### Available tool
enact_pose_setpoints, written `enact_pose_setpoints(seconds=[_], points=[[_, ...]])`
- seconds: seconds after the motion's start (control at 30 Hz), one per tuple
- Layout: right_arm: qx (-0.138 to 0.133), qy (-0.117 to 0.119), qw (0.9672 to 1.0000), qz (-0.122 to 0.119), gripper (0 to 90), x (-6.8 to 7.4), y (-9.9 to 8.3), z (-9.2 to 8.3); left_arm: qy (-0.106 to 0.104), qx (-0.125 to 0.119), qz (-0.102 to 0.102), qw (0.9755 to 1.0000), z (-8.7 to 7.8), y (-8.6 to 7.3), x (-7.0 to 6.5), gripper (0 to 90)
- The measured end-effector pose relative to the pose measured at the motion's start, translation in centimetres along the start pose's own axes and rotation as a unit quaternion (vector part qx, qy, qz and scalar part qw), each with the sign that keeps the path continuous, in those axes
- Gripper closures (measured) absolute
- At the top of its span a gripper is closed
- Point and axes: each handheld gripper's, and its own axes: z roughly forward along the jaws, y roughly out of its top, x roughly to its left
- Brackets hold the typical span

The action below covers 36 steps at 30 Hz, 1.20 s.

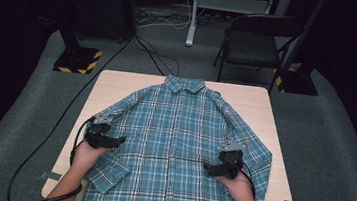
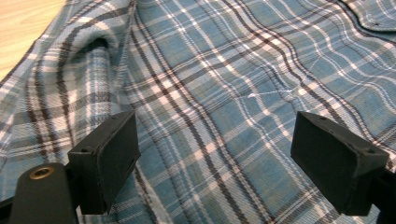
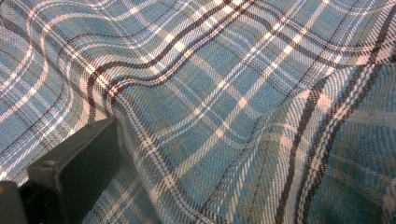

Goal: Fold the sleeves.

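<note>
We see a blue plaid shirt (image 1: 177, 140) spread flat on the table (image 1: 118, 81), collar away from us. Our left gripper (image 1: 112, 140) hangs released over its sleeve, while our right gripper (image 1: 212, 169) meets the other side; we cannot tell its state.

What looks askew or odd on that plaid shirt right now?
The shirt mostly lies flat, buttoned, collar away from the person. Its sleeve under the left tongs is folded inward with a bunched ridge near the armpit, and its hem hangs over the table edge. No damage visible.
</note>
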Motion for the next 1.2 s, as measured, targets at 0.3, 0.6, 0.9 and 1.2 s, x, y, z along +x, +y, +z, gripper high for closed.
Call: enact_pose_setpoints(seconds=[0.3,0.6,0.9,1.2], points=[[0.000,0.000,1.0000,0.000,0.0,0.0,0.0,0.0,0.019,-0.003,-0.017,0.9997,-0.6,-0.2,1.1,15.0],[0.000,0.000,1.0000,0.000,0.0,0.0,0.0,0.0,0.042,-0.008,-0.047,0.9980,-1.4,-0.8,2.8,15.0],[0.000,0.000,1.0000,0.000,0.0,0.0,0.0,0.0,0.063,-0.003,-0.069,0.9957,-1.7,-1.4,4.3,16.5],[0.000,0.000,1.0000,0.000,0.0,0.0,0.0,0.0,0.080,0.002,-0.073,0.9941,-2.0,-1.6,4.7,21.5]])
